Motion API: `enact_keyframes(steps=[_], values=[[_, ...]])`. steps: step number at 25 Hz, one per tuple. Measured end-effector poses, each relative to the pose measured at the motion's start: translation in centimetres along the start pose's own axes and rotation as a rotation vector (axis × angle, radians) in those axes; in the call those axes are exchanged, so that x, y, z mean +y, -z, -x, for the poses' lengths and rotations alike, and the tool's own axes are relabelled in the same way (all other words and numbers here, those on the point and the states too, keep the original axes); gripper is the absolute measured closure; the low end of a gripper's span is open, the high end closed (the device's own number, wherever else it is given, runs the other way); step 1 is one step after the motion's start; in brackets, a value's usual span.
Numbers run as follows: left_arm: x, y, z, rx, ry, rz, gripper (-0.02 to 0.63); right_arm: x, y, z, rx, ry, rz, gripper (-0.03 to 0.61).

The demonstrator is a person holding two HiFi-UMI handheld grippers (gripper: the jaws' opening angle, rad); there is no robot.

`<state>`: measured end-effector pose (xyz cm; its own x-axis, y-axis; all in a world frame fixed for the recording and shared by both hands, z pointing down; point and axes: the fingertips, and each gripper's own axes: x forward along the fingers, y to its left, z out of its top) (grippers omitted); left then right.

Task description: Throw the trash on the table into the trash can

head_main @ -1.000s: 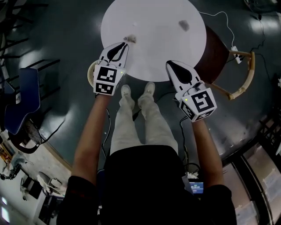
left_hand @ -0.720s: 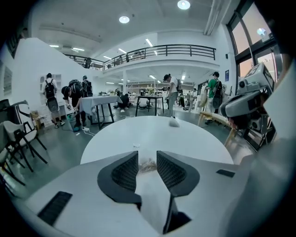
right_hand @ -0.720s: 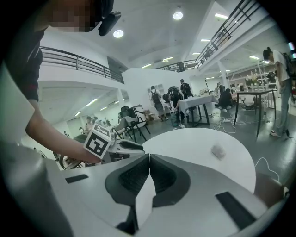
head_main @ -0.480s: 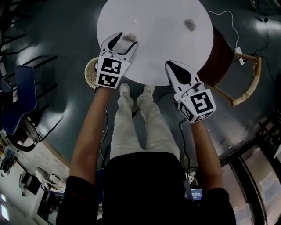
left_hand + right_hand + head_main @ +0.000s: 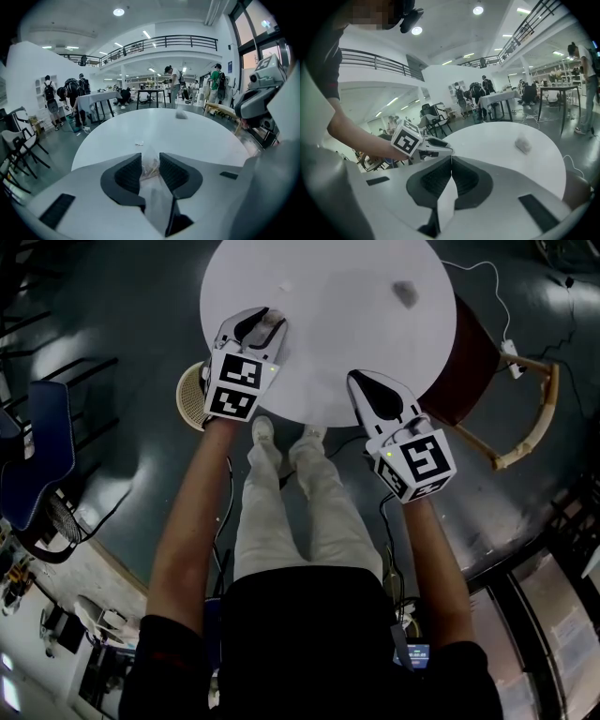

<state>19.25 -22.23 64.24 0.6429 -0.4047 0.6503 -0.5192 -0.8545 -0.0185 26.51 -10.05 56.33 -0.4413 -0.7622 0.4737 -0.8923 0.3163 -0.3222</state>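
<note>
My left claw, jaws having just been closing, pinches the clear wrapper at the near edge of the table, right claw clenched empty; I judge a firmer squeeze is needed before lifting toward the trash can alongside.

Dark glossy floor, wooden chair, blue chair, white wall, mezzanine railing, ceiling light

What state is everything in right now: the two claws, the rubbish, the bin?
Left gripper: jaws have just been closing, now pinch the bag.
Bag: clear, crumpled, gripped between its jaws.
Right gripper: shut, empty.
Wad: loose on the table, far side.
Scrap: loose on the table.
Bin: upright, beside the table.
</note>
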Motion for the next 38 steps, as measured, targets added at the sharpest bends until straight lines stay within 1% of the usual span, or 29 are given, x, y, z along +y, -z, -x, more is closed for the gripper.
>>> enact_keyframes(steps=[3, 8, 14, 20, 24, 29, 33, 38], values=[[0.1, 0.0, 0.1, 0.002, -0.001, 0.017, 0.546, -0.2, 0.0, 0.0, 0.003, -0.002, -0.001, 0.56], [0.0, 0.1, 0.3, 0.0, -0.011, 0.024, 0.578, -0.3, 0.3, 0.1, 0.006, -0.009, 0.002, 0.56], [-0.2, -0.3, 1.4, -0.016, -0.015, 0.023, 0.584, 0.1, -0.1, 0.1, 0.009, -0.025, 0.012, 0.56], [-0.2, -0.6, 3.2, -0.044, -0.028, 0.04, 0.589, 0.8, -0.7, 0.3, 0.013, -0.043, 0.036, 0.56], [0.0, -0.9, 4.9, -0.071, -0.044, 0.067, 0.591, 1.3, -1.0, -0.1, 0.023, -0.061, 0.047, 0.56], [1.1, -0.9, 8.5, -0.121, -0.071, 0.103, 0.592, 3.1, -1.2, -1.6, 0.041, -0.098, 0.071, 0.56], [2.4, 0.3, 11.7, -0.144, -0.104, 0.127, 0.592, 5.4, -1.2, -3.3, 0.054, -0.131, 0.092, 0.56], [5.0, 4.1, 15.9, -0.145, -0.157, 0.176, 0.592, 9.9, -1.0, -6.2, 0.073, -0.177, 0.119, 0.56]])
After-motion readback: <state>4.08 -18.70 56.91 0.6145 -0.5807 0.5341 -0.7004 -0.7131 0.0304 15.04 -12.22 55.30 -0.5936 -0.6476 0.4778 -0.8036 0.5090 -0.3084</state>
